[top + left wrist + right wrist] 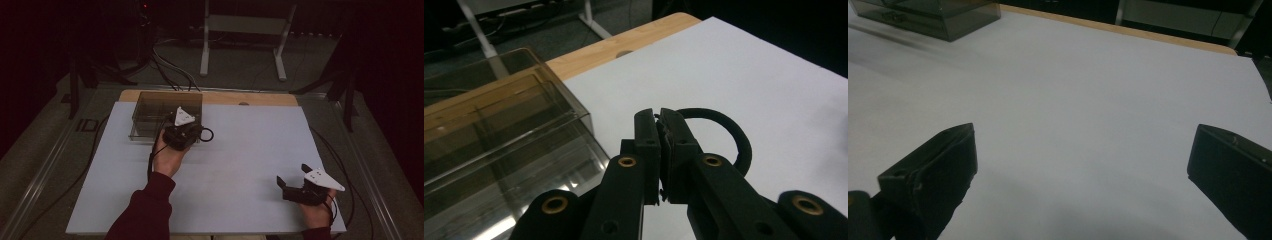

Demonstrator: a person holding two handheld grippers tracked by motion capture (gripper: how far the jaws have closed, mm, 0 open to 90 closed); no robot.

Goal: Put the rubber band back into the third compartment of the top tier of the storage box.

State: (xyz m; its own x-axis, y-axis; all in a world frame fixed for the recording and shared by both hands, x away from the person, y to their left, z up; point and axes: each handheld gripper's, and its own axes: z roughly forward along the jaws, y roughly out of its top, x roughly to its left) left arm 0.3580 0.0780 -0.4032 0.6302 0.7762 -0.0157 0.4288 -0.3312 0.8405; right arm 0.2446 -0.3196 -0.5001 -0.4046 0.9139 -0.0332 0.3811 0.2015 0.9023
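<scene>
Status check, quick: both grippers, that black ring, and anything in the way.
Left gripper shut on black ring, beside the clear box. Right gripper open over bare white sheet. Nothing in the way.

black ring (pixel 724 131), smoky clear box (pixel 159 112), white sheet (pixel 240 165), maroon sleeve (pixel 145 210).
</scene>
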